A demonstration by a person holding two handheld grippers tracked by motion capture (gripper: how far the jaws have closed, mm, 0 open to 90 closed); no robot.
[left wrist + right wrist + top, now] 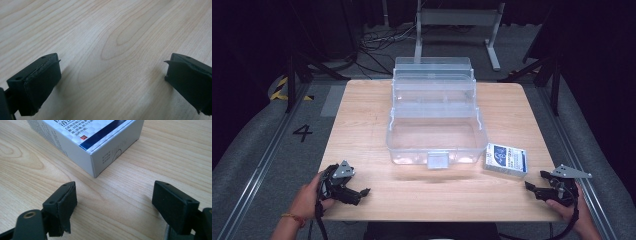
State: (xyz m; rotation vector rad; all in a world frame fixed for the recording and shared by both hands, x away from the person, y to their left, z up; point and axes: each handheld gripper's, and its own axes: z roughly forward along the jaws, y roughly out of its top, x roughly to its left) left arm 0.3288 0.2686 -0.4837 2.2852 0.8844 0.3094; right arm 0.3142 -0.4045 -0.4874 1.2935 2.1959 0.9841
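A clear plastic tiered box (432,115) is sitting open at the middle of the wooden tabletop (362,120), its stepped trays leaning back toward the far edge and its deep bottom bin facing the person, with a small latch at the front wall. Just beside its front right corner, a small white-and-blue carton (506,160) is lying flat on the wood. The left tongs (362,192) are resting at the near left corner of the tabletop, gripped by the person's left hand (307,200); in the left gripper view the left tongs (111,72) are standing spread wide over bare wood grain, pinching nothing. The right tongs (532,187) are sitting at the near right edge, held by the right hand (574,210), pointing toward the carton. In the right gripper view the right tongs (115,200) are likewise spread apart, with a corner of the carton (100,142) lying just ahead of the gap, near but not touching either jaw.
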